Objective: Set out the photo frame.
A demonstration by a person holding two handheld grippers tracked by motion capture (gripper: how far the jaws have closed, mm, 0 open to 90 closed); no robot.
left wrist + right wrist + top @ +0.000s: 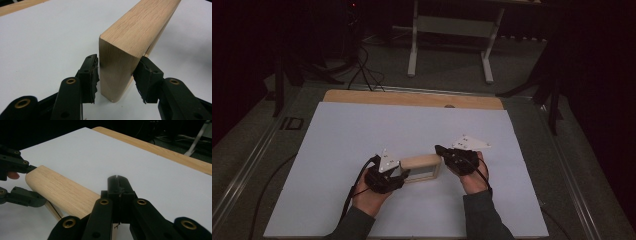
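On the white sheet [337, 150] that covers the table, a wooden frame [422, 168] stands on edge between the two grippers, and the work in hand looks like steadying or lifting it from both ends. To do that well, each grip should sit square on the wood, low enough that the frame does not tip, and both hands should move together so it stays level. The left gripper [116, 75] straddles the frame's near corner: its jaws stand partly open, one pad [90, 75] just beside the left face and the other close to or touching the right face; I judge it not yet clamped. The right gripper [117, 185] sits at the frame's other end, its jaws pressed together above the top rail [62, 192], apparently holding nothing.
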